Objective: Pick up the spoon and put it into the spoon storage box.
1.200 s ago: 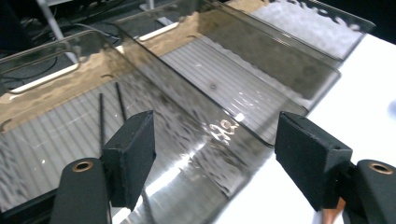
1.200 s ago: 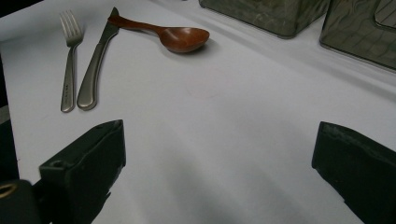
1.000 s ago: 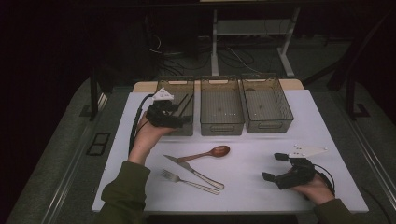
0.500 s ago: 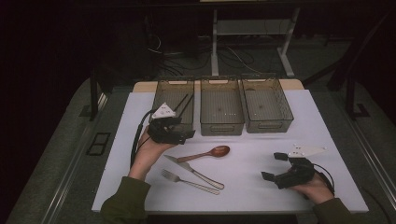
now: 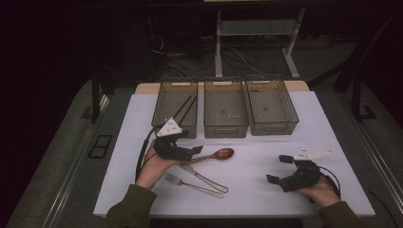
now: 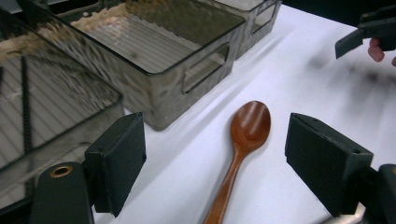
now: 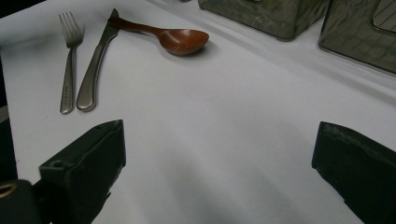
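table: white top; three bins in a row at the far edge, cutlery on the near half.
bins: clear plastic, side by side. The left bin holds dark chopsticks; I see nothing lying in the other two.
left gripper: over the spoon's handle, low above the table, jaws spread and just been opening wider. In the left gripper view the spoon lies between the pads, which do not press on it.
right gripper: held low at the table's right, well apart from the cutlery, jaws spread with only bare table between them.
spoon: brown wood, flat on the table just in front of the left and middle bins. Its long axis runs left to right in the high view with a slight tilt; the bowl points right, the handle runs back under the left gripper. Bowl faces up.
knife: steel, near the spoon's handle, angled down and right; its blade tip looks to meet the handle, though I cannot tell if they touch.
fork: steel, just beside the knife and roughly parallel.
step: I judge this the reach for the spoon, grip not yet made.
next move: lower the left gripper until the pads straddle the handle, close across its narrow width, then lift clear of the knife. A bin is the likely goal.
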`<state>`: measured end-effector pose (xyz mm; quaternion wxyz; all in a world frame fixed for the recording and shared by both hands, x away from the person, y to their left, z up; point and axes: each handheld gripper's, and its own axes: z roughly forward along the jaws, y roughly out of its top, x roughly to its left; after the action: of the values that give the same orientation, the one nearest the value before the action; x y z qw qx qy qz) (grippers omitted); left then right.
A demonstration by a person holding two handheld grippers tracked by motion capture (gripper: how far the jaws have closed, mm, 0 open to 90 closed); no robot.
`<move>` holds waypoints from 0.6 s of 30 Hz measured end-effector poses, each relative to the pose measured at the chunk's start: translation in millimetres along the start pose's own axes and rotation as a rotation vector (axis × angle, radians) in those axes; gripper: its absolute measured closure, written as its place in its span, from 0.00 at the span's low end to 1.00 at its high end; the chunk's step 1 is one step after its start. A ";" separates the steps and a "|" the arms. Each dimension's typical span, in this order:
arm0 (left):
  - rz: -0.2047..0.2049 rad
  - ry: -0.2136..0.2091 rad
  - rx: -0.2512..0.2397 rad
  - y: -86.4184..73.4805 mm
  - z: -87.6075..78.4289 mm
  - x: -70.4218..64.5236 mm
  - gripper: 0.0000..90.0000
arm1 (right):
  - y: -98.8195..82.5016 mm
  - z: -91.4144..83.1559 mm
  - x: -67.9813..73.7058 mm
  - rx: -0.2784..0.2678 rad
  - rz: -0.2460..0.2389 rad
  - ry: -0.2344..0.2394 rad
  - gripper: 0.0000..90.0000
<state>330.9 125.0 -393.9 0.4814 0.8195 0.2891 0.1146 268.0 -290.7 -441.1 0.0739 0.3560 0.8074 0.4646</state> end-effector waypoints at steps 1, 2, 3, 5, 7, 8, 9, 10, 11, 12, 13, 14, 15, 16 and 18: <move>0.001 -0.003 0.007 -0.9 1.7 -0.4 0.22 | 0.0 0.0 0.1 0.000 0.000 0.000 0.02; 0.000 -0.004 0.011 -1.6 3.7 -0.9 0.22 | -0.1 0.2 0.1 0.000 -0.002 0.000 0.02; 0.003 -0.005 0.014 -2.2 5.4 -1.2 0.22 | 0.0 0.3 0.2 0.000 -0.002 0.000 0.02; -0.003 -0.015 0.021 -3.2 10.4 -3.3 0.22 | 0.0 0.3 0.5 0.000 -0.004 0.002 0.02; 0.000 -0.017 0.030 -3.9 14.6 -5.2 0.22 | -0.1 0.2 0.8 0.000 -0.005 0.002 0.02; 0.004 -0.019 0.037 -4.4 17.2 -6.1 0.22 | 0.0 0.1 0.7 0.000 -0.004 0.003 0.02; 0.006 -0.023 0.044 -4.8 20.7 -7.4 0.22 | 0.0 0.0 0.5 0.000 -0.006 0.004 0.02; 0.006 -0.024 0.049 -5.1 22.7 -8.1 0.23 | 0.0 0.1 0.5 0.000 -0.006 0.004 0.02; 0.007 -0.027 0.052 -5.4 25.5 -9.1 0.23 | 0.0 0.2 0.4 0.000 -0.009 0.004 0.02; 0.010 -0.028 0.058 -5.4 28.0 -9.9 0.23 | 0.0 0.4 0.5 0.001 -0.010 0.004 0.02; 0.013 -0.031 0.062 -5.3 30.5 -10.7 0.23 | 0.1 0.5 0.5 0.001 -0.011 0.004 0.02; 0.017 -0.035 0.065 -5.2 32.7 -11.8 0.23 | 0.2 0.5 0.4 0.000 -0.011 0.004 0.02; 0.022 -0.038 0.070 -5.0 34.8 -12.6 0.23 | 0.2 0.6 0.4 0.001 -0.011 0.004 0.02; 0.024 -0.040 0.072 -5.0 36.9 -13.4 0.23 | 0.1 0.6 0.5 0.002 -0.006 0.002 0.02; 0.026 -0.044 0.078 -4.8 40.7 -14.5 0.24 | 0.1 0.8 0.4 0.002 -0.004 0.002 0.02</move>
<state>336.4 88.9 -417.4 0.4541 0.8435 0.2719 0.0913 268.1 -289.9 -441.4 0.0738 0.3540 0.8087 0.4640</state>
